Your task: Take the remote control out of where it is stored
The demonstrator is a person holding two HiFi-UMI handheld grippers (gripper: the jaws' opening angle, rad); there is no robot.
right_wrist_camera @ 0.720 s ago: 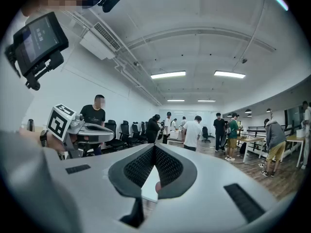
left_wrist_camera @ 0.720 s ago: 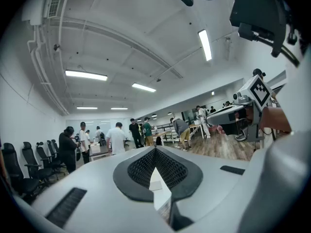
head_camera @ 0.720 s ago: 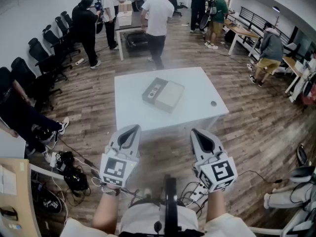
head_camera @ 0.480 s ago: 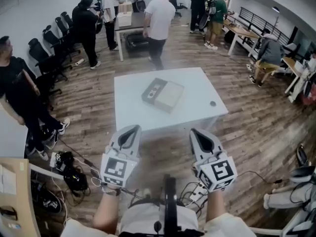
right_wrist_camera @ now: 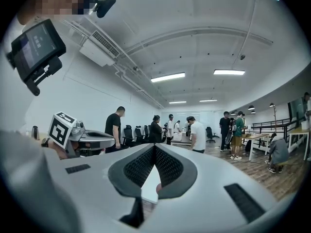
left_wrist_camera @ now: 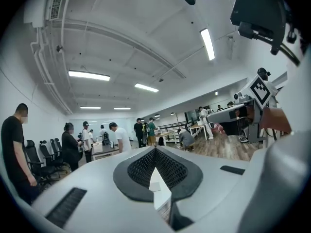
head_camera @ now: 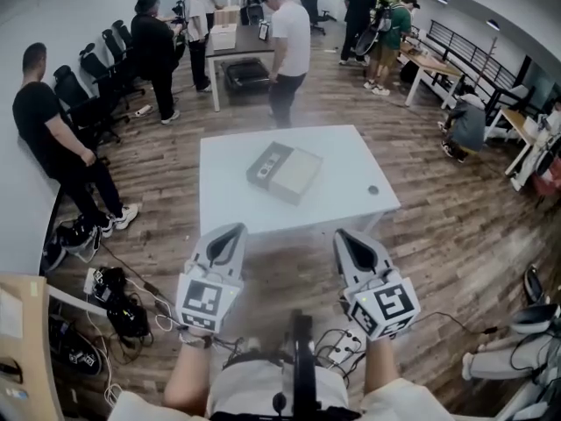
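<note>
Head view: left claw point(head_camera: 230, 233) and right claw point(head_camera: 350, 236), both clenched empty.
Left of the counter point(head_camera: 342, 191), a person in black point(head_camera: 51, 134) by floor cables point(head_camera: 123, 310); mid-counter, a box point(head_camera: 296, 177) holds the remote control point(head_camera: 265, 163); wood floor point(head_camera: 282, 266) separates counter from claws.

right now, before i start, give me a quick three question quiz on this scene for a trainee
1. True or false: the box lies on the table.
2. Multiple choice: the left gripper is A) shut on the box, B) shut and empty, C) open round a cup.
3. Short answer: does the right gripper touch the table?

Key
1. True.
2. B.
3. No. It is held short of the table's near edge, shut and empty.
</note>
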